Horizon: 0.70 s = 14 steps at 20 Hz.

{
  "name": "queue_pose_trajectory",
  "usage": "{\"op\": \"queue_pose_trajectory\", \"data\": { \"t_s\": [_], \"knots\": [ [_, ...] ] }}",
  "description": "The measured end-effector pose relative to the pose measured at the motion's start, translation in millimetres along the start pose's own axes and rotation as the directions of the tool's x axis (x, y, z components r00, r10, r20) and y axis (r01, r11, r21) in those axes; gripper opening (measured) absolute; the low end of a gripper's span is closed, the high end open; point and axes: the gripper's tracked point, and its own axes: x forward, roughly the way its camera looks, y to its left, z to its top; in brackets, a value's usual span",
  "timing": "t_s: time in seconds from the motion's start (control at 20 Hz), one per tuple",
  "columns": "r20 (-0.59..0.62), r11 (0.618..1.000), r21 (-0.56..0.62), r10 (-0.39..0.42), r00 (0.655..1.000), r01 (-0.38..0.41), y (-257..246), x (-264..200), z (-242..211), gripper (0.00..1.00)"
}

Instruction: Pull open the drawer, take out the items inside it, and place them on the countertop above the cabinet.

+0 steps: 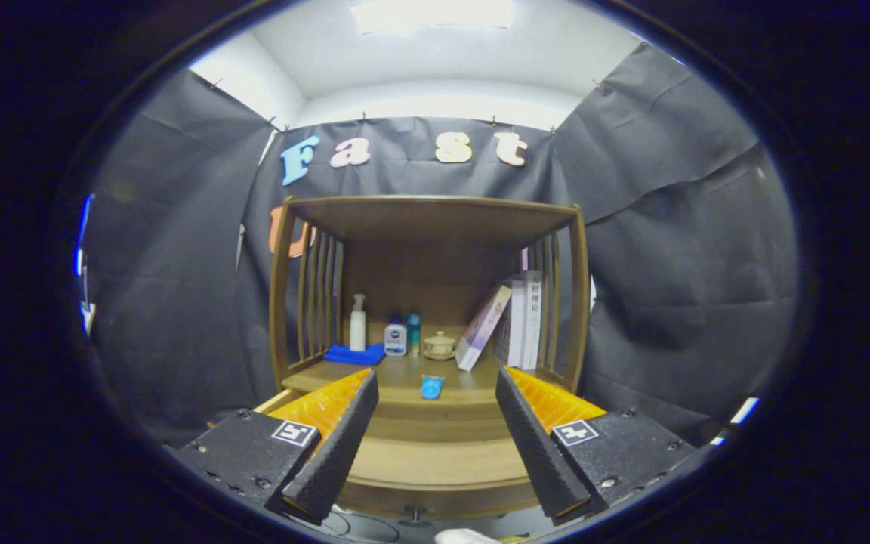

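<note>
Tongs (430, 483) wide open, empty, above small metal drawer knob (414, 516). We judge wooden drawer front (435, 495) rigid; knob's slippery, so we'd pinch it squarely.

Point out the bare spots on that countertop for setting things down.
Bare wood lies around the small blue cup, between the blue cloth and the leaning book. The back row is crowded: bottles, jar, books. The gripper hangs open before it.

Smooth, satin-finished wood cabinet (429, 219); soft blue cloth (354, 353) (folded); glossy plastic pump bottle (358, 323); hand-held gripper (435, 434) fingers (333, 453) rough-textured, spread apart.
</note>
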Motion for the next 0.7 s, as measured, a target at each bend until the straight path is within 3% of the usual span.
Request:
{"op": "queue_pose_trajectory", "data": {
  "t_s": [0.2, 0.35, 0.7],
  "knots": [
    [-0.061, 0.998, -0.064, -0.001, 0.998, -0.003, 13.7, -17.7, -66.6, 0.99],
    [-0.130, 0.999, -0.026, 0.031, 0.991, -0.034, 26.4, -24.7, -111.7, 0.99],
    [-0.219, 1.000, 0.016, 0.006, 0.976, -0.003, 23.1, -31.5, -174.7, 0.99]
  ]
}}
